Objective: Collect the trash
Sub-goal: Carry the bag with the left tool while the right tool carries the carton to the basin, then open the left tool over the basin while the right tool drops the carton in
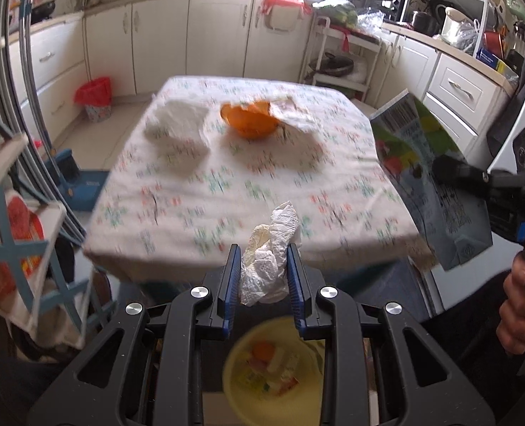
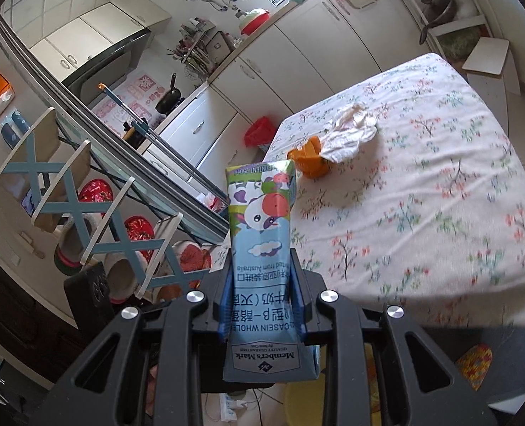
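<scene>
- Pinching a crumpled white paper towel (image 1: 267, 259) between its blue pads, the left gripper (image 1: 262, 277) hangs just off the near edge of the table (image 1: 227, 191), above a yellow bin (image 1: 273, 365) that shows blurred scraps inside.
- Clamped on a flattened milk carton (image 2: 262, 248), the right gripper (image 2: 262, 305) holds it upside down, its pads pressing the carton's narrow sides.
- Readable on the carton, inverted: "Member's Mark", "QUALITY GUARANTEED", part of "CASEIN WHOLE", "from Australia", and Chinese characters; a cartoon cow with red and green patches fills the far end.
- From the left wrist view, the same carton (image 1: 429, 177) shows a barcode near its top corner, with a hand (image 1: 519, 305) on the other gripper's handle below it.
- Remaining on the floral tablecloth: orange peel (image 2: 310, 161) with a crumpled white wrapper (image 2: 351, 131) touching it, and a white tissue wad (image 1: 179, 124) left of the peel (image 1: 250, 119).
- A small bin with a red liner (image 1: 95, 97) stands on the floor by the cabinets, well apart from the table.
</scene>
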Tool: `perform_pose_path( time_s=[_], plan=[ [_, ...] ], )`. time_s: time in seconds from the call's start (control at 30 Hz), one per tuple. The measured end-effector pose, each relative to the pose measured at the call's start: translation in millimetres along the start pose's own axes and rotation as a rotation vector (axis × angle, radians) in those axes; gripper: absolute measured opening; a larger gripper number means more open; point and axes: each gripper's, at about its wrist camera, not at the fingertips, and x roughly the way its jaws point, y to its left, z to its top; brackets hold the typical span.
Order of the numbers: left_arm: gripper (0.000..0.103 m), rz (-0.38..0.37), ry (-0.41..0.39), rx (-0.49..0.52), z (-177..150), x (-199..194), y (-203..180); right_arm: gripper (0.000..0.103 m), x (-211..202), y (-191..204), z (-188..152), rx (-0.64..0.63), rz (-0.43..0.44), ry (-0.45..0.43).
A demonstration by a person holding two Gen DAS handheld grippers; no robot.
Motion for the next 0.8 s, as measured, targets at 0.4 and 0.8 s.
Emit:
perform_pose_path(
  time_s=[0.4,0.8],
  plan=[
    [0.024,-0.047,0.208,0.014,-65.3,9.9,-27.5,0.028,-8.5,4.7,-37.1,0.007,0.007,0.043],
    [0.033,-0.054,0.406,0.109,-107.4,26.5,-51.1,0.028,-12.5,5.6,-60.6,0.011,0.002,0.070]
  ],
)
